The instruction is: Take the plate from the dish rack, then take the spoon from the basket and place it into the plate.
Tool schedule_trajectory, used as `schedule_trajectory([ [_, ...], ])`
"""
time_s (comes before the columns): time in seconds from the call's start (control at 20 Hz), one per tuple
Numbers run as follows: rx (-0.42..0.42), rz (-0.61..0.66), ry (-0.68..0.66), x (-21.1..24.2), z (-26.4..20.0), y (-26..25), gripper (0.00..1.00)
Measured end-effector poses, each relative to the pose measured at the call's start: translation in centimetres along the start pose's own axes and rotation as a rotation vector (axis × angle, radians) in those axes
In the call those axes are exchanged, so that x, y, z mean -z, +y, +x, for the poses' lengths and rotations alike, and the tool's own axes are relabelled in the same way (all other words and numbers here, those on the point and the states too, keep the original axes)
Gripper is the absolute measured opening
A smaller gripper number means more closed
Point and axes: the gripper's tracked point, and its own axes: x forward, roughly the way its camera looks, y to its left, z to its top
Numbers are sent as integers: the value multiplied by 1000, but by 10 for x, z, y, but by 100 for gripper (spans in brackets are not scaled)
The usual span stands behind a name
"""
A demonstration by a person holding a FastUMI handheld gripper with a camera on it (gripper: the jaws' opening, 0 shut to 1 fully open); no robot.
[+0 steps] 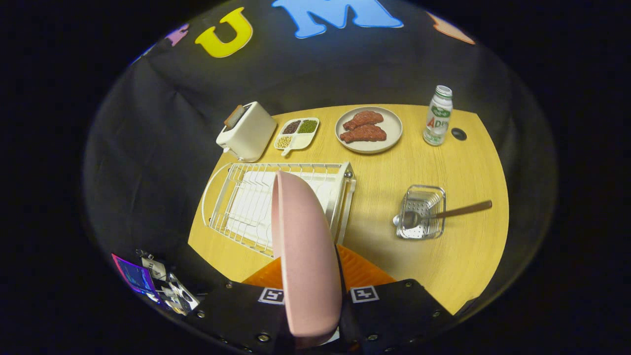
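A: Pink plate [303, 256], bottom centre of the frame, standing on edge between the fingers [315, 315]. Both fingers look clamped on its lower rim, one on each face. It sits above the near end of the dish rack [276, 207]; I cannot tell if it touches the wires.

B: How will it handle?

A: Stiff, smooth, probably ceramic or melamine. Judged moderately heavy for a rim pinch, and slick. Held by the edge, the tall part above the fingers acts as a lever, so it may swing or slip if tilted fast. Would chip if dropped on the bench [468, 162].

B: Better hold?

A: The rim is the only place two fingers fit. A deeper bite, rim well into the fingers, seems safest. Set it flat on bare wood, lower right of centre, between rack and basket.

B: And the spoon?

A: Spoon [434, 214] at right of centre, bowl inside the small steel basket [421, 213], dark handle sticking out to the right over the rim. Light, rigid, thin, and likely slippery at the metal bowl. Take the handle across its width, near the basket rim, where it clears the wire.

B: Clutter?

A: Toaster [246, 130], sectioned dish [297, 133], plate of meat [368, 129], bottle [438, 116] along the upper part, well apart from the work.
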Motion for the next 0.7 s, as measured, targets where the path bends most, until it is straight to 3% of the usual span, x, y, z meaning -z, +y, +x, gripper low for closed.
schedule_trajectory([
  [0.35, -75, 211, 19, 103, 4, -26, 32],
  [0.7, -76, 279, 71, 164, 31, -37, 32],
])
